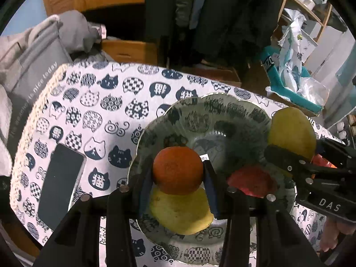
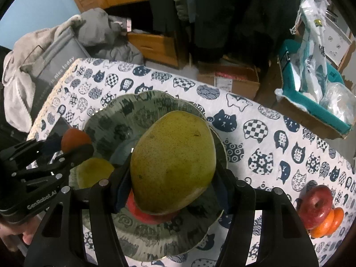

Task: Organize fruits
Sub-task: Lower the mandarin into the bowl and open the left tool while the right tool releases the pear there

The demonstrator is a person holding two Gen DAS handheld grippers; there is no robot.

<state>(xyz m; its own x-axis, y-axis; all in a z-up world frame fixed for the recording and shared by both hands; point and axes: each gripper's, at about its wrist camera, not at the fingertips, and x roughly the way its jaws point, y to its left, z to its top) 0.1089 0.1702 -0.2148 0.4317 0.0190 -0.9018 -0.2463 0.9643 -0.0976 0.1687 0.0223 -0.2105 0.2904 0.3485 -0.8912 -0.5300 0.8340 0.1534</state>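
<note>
My left gripper (image 1: 178,173) is shut on an orange (image 1: 178,170) and holds it just above a yellow-green mango (image 1: 181,211) that lies in the grey-green cat-patterned plate (image 1: 222,111). A red fruit (image 1: 251,181) lies in the plate beside it. My right gripper (image 2: 173,178) is shut on a large yellow-green mango (image 2: 173,166) over the plate (image 2: 124,115), above the red fruit (image 2: 142,213), which it partly hides. In the right wrist view the left gripper (image 2: 73,149) with the orange (image 2: 74,140) shows at the left. A red apple (image 2: 316,202) and another orange (image 2: 327,222) sit on the tablecloth at the right.
A dark phone (image 1: 60,184) lies on the cat-print tablecloth (image 1: 100,102) left of the plate. Off the table stand a teal box with plastic bags (image 2: 311,102), a cardboard box (image 2: 231,80) and a grey bag with clothes (image 1: 33,66). A hand (image 2: 29,235) holds the left gripper.
</note>
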